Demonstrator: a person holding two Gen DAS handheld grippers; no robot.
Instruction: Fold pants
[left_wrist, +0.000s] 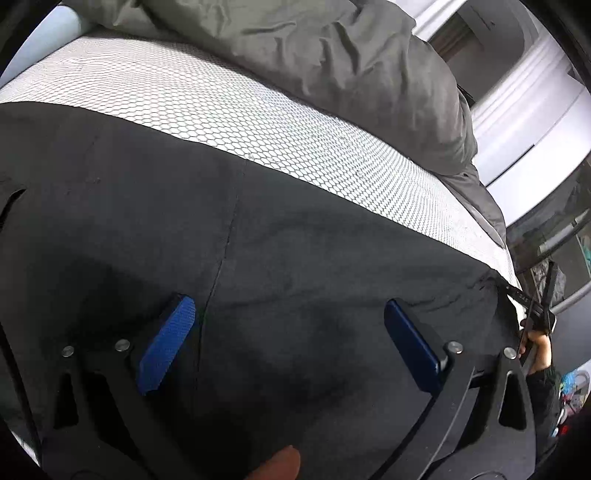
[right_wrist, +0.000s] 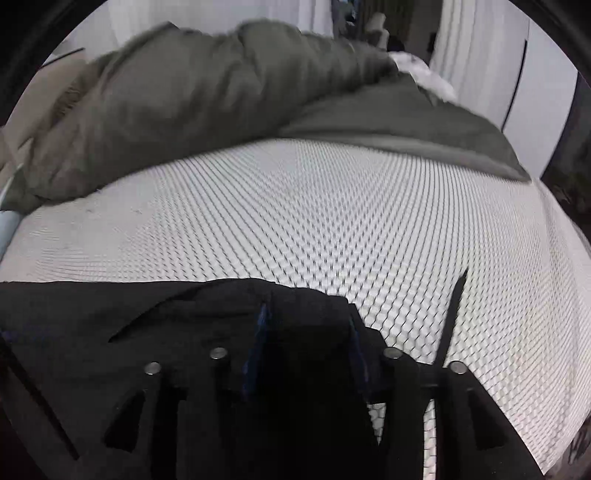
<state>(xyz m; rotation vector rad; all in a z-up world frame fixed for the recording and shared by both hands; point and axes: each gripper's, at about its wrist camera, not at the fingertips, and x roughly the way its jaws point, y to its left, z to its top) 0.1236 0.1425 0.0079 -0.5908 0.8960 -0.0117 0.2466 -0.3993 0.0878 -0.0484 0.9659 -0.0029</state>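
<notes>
Your left gripper (left_wrist: 291, 325) holds its blue pads (left_wrist: 166, 343) wide apart over the black pants (left_wrist: 295, 240), gripping nothing. Your right gripper (right_wrist: 306, 332) has a bunched fold of the pants (right_wrist: 306, 306) between its pads. The pants lie on the white mattress (right_wrist: 295, 206). Only the left view shows your right hand (left_wrist: 537, 347); only the right view shows the bunched fold. No writing is readable.

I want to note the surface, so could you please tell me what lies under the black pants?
The black pants lie on a white honeycomb-patterned mattress; what the cloth covers is hidden.
</notes>
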